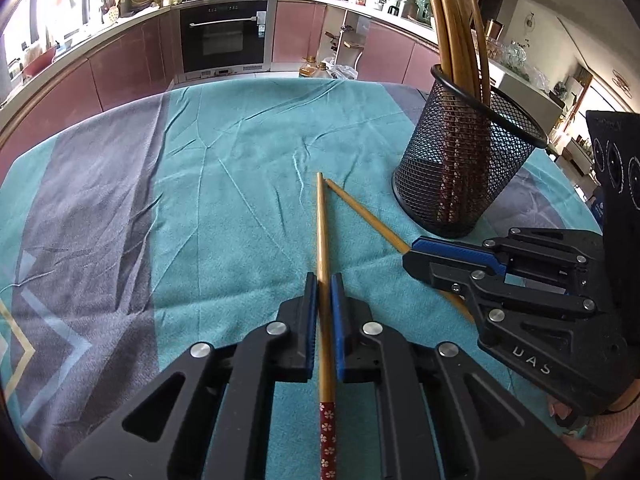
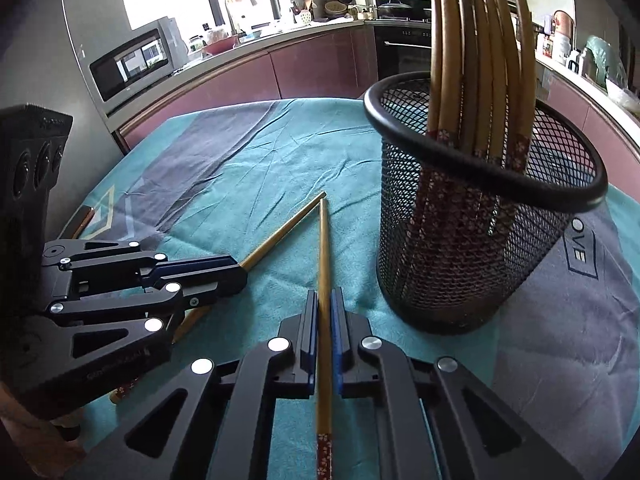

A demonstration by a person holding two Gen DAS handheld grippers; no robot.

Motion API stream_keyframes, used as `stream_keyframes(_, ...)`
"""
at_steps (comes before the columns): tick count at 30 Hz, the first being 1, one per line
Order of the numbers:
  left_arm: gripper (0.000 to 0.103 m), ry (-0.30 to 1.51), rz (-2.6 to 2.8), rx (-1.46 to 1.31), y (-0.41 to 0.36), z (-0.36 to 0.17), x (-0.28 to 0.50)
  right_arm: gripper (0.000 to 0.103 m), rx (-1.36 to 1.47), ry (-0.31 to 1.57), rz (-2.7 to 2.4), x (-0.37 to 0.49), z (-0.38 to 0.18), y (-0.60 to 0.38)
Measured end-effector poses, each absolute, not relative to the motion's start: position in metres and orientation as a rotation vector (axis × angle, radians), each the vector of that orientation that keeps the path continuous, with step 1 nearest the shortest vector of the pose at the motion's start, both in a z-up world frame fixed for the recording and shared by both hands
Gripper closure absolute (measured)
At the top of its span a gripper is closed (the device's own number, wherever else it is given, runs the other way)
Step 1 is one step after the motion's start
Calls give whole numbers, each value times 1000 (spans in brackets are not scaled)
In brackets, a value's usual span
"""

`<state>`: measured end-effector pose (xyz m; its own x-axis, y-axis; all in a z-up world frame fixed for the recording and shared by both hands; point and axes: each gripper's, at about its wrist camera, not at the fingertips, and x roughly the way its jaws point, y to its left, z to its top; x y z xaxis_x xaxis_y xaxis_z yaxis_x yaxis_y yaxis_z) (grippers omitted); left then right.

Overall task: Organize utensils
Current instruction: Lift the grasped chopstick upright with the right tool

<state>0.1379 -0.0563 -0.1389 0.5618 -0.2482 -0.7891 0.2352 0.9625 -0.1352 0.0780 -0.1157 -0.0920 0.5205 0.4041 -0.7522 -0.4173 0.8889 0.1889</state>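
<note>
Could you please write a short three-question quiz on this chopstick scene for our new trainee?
1. True or false: each gripper is shut on one chopstick.
2. Where do the other chopsticks stand? A) in the black mesh cup B) in a drawer C) on a plate
3. What covers the table?

Key:
1. True: left gripper on the left chopstick, right gripper on the right chopstick.
2. A
3. A teal and grey cloth.
</note>
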Motion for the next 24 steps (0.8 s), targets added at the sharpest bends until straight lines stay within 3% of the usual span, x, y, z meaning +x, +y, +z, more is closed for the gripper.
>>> stream_keyframes(24, 96, 855, -345, -95, -39, -100, 111, 97, 105, 760, 590, 40, -45, -143)
